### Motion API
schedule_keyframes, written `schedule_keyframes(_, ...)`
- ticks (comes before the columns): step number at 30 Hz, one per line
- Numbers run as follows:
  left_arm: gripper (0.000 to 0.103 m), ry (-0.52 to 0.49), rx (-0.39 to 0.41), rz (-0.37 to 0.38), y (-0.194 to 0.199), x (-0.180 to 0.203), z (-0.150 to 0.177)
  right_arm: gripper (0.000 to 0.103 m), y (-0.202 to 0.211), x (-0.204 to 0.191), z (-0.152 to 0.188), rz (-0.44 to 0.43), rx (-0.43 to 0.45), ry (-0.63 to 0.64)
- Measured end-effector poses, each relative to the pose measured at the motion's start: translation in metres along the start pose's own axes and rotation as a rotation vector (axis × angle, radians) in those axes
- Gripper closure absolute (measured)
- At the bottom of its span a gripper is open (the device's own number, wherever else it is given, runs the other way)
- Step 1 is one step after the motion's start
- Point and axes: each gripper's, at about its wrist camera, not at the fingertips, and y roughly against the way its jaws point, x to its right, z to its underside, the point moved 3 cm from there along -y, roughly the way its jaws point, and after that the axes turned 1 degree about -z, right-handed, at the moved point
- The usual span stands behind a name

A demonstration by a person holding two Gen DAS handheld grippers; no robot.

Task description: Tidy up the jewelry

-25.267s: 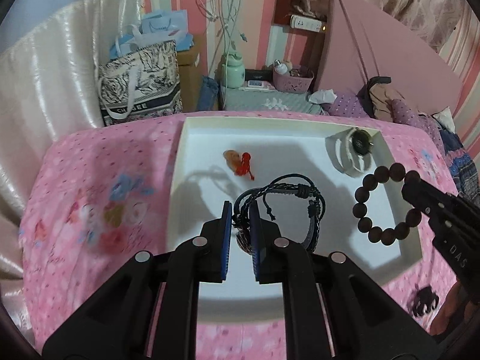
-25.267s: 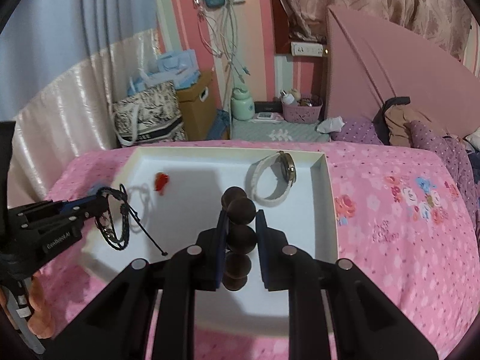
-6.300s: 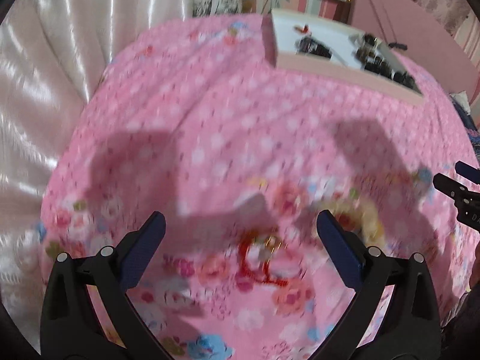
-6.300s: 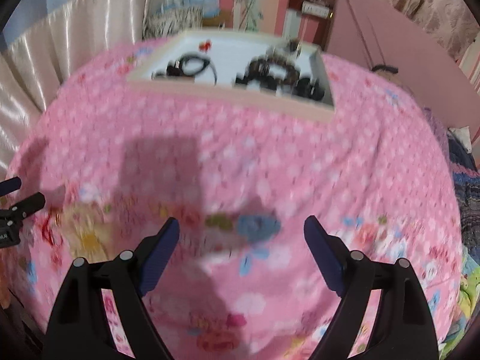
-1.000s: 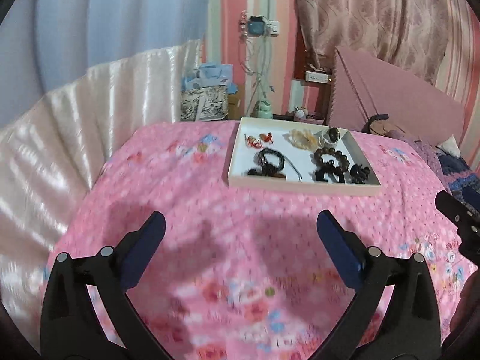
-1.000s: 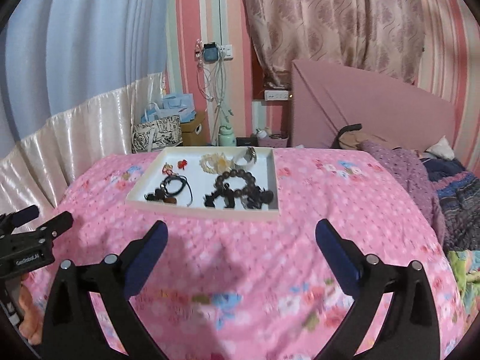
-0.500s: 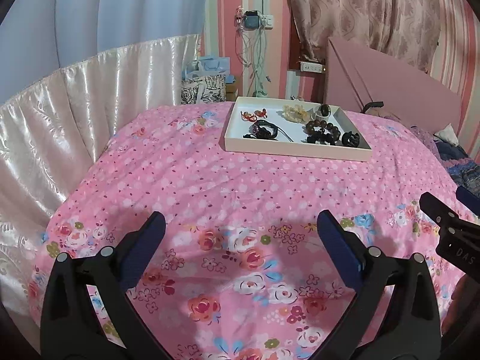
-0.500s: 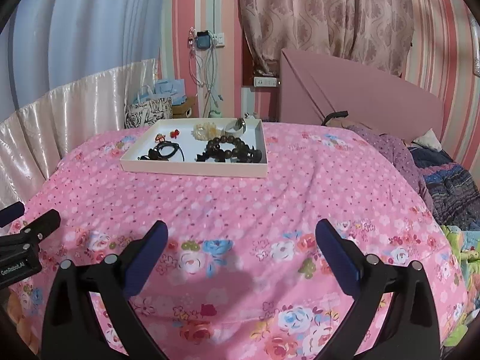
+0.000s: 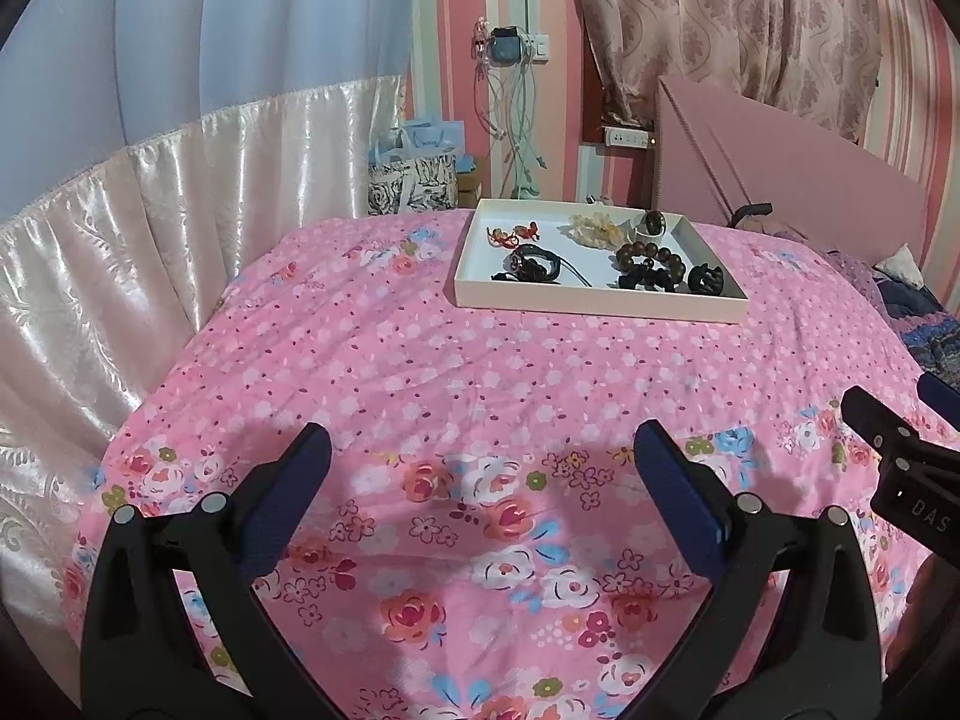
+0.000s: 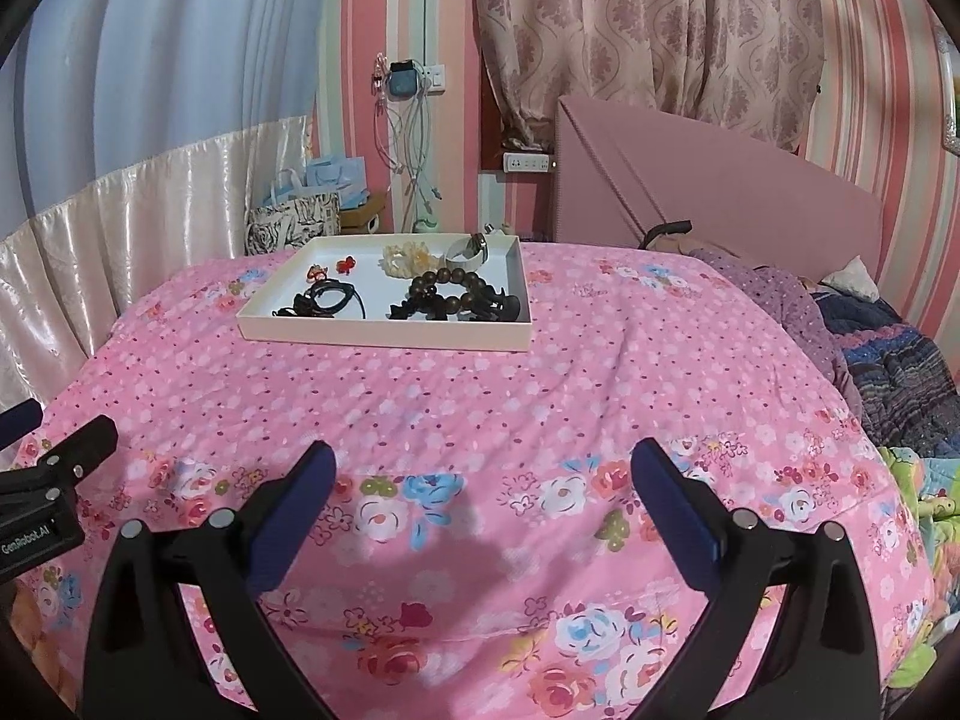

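Note:
A white tray (image 9: pixel 600 303) (image 10: pixel 384 335) rests on the pink floral bedspread at the far side. Inside lie a black cord bracelet (image 9: pixel 534 263) (image 10: pixel 327 299), a dark wooden bead bracelet (image 9: pixel 651 255) (image 10: pixel 451 288), a red charm (image 9: pixel 513 233) (image 10: pixel 345 264), a cream beaded piece (image 9: pixel 594 228) (image 10: pixel 405 255), a white-strap watch (image 9: pixel 648 223) (image 10: pixel 471 249) and a black clip (image 9: pixel 705 279) (image 10: pixel 501 306). My left gripper (image 9: pixel 480 495) hangs open and empty over the near bedspread. So does my right gripper (image 10: pixel 483 495), open with nothing between its fingers, far from the tray.
Pink bedspread (image 9: pixel 420 390) fills the near area. A satin curtain (image 9: pixel 150 240) runs along the left. Bags (image 9: pixel 414 180) and a box stand behind the tray; a pink headboard (image 10: pixel 720 204) and heaped clothes (image 10: pixel 870 348) lie on the right.
Both views have drawn back and steadied since a second ago, and the tray now looks smaller and farther. Both grippers stay wide open and empty.

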Motion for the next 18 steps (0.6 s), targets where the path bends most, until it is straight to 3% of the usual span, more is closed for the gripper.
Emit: schedule_keyframes(18,0.003,0.006,0.024,0.003,0.0076,0.0005,-0.0032,0.004,0.0051,-0.0004,-0.0030,0.019,0.020,0.007)
